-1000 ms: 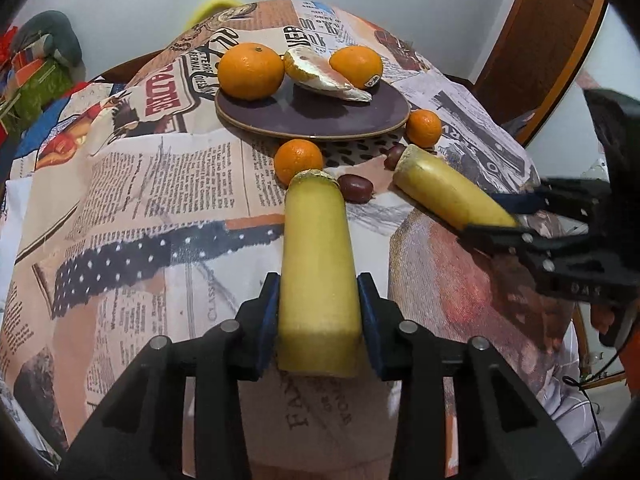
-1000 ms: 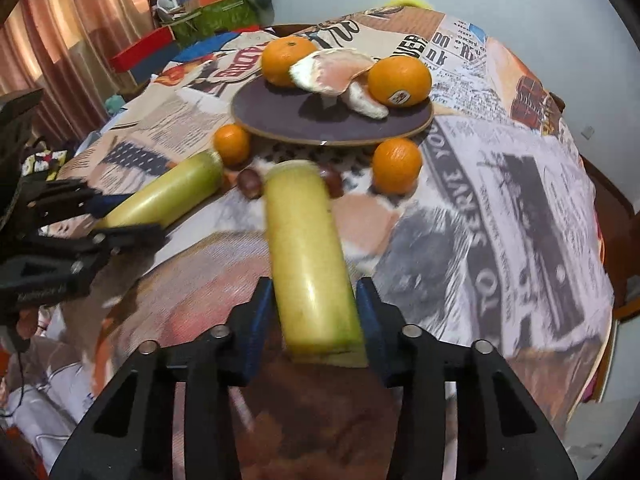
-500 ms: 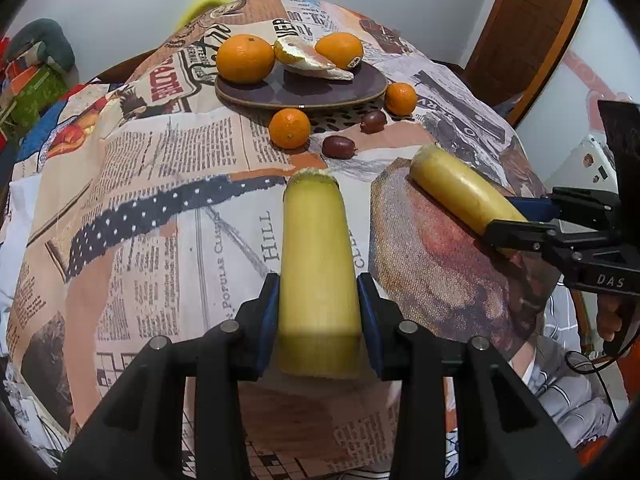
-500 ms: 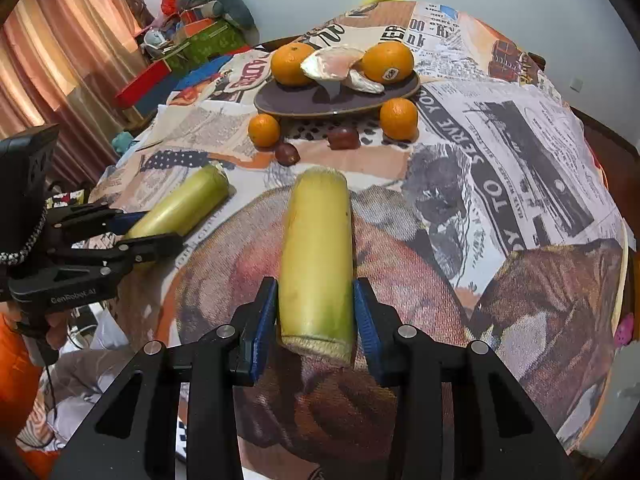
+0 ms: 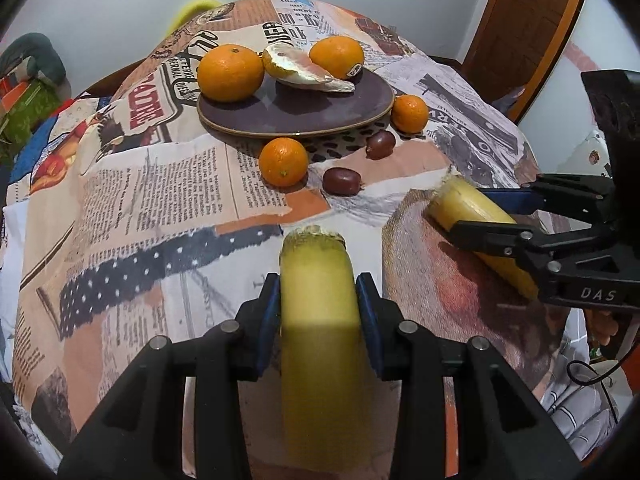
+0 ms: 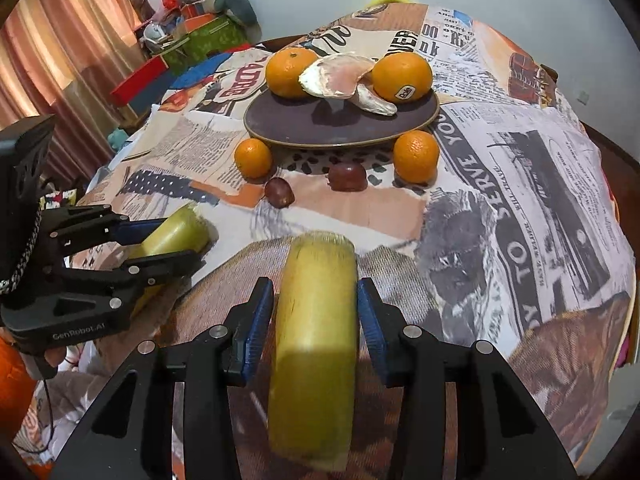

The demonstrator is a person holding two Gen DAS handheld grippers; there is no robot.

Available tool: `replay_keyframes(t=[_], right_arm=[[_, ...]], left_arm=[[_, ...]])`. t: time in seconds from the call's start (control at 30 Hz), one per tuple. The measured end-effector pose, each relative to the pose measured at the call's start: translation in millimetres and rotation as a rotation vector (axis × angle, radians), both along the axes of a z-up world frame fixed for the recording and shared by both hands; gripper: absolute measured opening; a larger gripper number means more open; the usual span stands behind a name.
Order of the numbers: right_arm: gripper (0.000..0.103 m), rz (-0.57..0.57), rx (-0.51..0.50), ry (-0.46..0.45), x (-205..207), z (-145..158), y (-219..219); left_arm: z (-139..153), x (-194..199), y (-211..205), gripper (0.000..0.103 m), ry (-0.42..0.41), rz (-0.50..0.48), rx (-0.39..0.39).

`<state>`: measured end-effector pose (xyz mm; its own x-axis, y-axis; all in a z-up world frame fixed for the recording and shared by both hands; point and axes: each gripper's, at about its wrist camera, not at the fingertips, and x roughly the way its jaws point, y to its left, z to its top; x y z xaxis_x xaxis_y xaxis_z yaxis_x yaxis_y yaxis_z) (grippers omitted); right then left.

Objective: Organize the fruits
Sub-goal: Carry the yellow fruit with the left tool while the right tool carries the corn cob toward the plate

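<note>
My left gripper (image 5: 318,304) is shut on a yellow-green cane piece (image 5: 318,280), held above the near part of the table. My right gripper (image 6: 316,308) is shut on a second yellow cane piece (image 6: 316,300); it also shows at the right of the left wrist view (image 5: 476,216). A dark plate (image 5: 288,114) at the back holds two oranges (image 5: 230,72) and peel (image 5: 308,70). Two small oranges (image 5: 284,160) and two brown dates (image 5: 341,181) lie on the cloth in front of the plate.
The round table wears a newspaper-print cloth (image 5: 160,184). A wooden door (image 5: 528,20) stands at the back right. Boxes and curtains (image 6: 188,36) are off the table's left side in the right wrist view.
Both grippers drew back and up from the plate half a second ago, then moved forward toward it again, each still holding its cane piece.
</note>
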<state>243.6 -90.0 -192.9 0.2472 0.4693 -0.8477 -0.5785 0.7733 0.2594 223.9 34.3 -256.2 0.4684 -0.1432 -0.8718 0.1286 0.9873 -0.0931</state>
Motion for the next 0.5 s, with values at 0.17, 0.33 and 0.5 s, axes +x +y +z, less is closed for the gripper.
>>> replay_keyframes(t=[0.17,0.33,0.5], right_arm=[[0.037,-0.016,0.013,-0.003,0.5,1.0,-1.4],[0.036,-0.032,0.03,-0.045,-2.6,13.9,-5.7],[0.036,-0.071,0.084,-0.122,-2.3,44.3,-15.4]], left_arm=[[2.8,1.4,2.8,0.037,-0.007,0.016,-0.014],[21.6,-3.5,4.2,0.036,-0.058,0.026,-0.016],[52.3,-9.2,7.5,0.036,-0.139,0.036,-0.02]])
